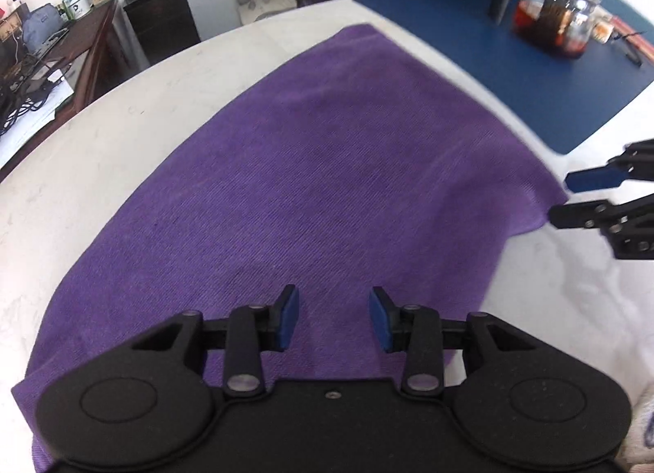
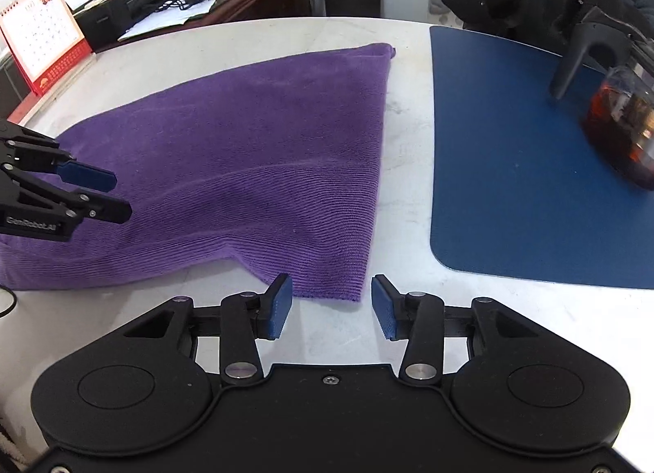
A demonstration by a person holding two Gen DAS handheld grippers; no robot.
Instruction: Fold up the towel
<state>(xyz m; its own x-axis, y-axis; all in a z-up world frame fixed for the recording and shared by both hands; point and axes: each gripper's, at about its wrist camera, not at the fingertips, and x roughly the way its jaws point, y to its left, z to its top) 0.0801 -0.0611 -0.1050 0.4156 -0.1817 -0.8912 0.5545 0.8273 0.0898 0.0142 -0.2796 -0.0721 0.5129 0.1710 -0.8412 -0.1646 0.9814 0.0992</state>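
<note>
Your left tongs (image 1: 333, 317) and right tongs (image 2: 332, 306) look alike: matte black bodies with two round raised discs, angular linkage arms pinned by silver rivets, a small screw at the centre, and ribbed blue pads (image 2: 279, 306) on the fingertips. White "GenRobot.AI" lettering marks the left one's side.

Teapot (image 2: 621, 125) blurred — cut off right

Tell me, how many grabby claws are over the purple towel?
2. The left gripper hovers open above the purple towel's near left part. The right gripper hovers open at the towel's near right corner. Neither holds cloth. None seem hidden.
</note>
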